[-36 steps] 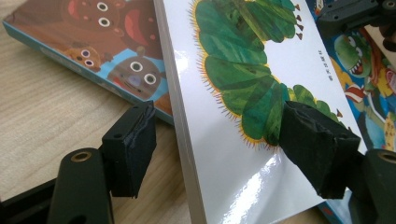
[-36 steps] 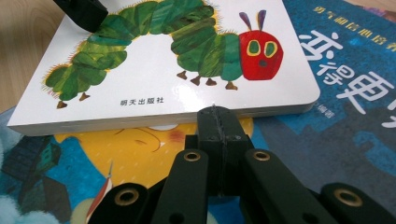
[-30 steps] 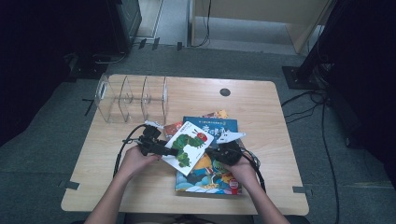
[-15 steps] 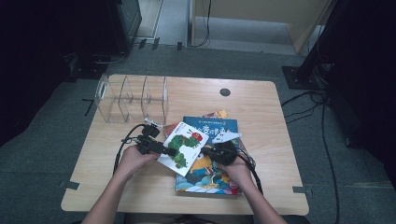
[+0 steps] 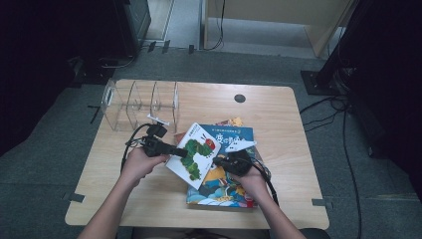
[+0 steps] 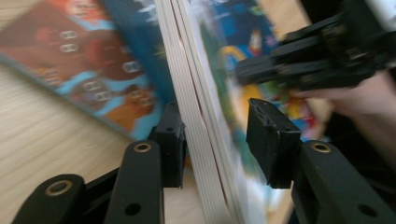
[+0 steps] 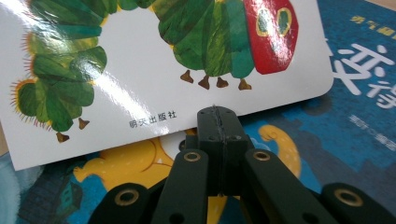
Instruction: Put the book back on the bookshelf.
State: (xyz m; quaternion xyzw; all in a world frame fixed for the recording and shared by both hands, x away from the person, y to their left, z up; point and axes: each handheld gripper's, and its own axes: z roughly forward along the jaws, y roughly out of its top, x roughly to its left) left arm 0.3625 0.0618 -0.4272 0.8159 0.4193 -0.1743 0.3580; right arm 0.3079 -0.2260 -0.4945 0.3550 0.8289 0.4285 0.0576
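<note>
L hand-held gripper (image 6: 215,140) jaws closing round caterpillar book (image 5: 196,152) edge, one pad off; R hand-held gripper (image 7: 217,114) pressed together, tip under book.

**Caterpillar book between two hand-held grippers**

On the wooden bench (image 5: 278,114), the left hand-held gripper (image 5: 175,149) meets the left edge of a white caterpillar book (image 5: 196,153), tilted over a blue picture book (image 5: 226,184). The right hand-held gripper (image 5: 219,162) sits at its right edge. A clear divided rack (image 5: 139,102) stands at the bench's far left.
</note>
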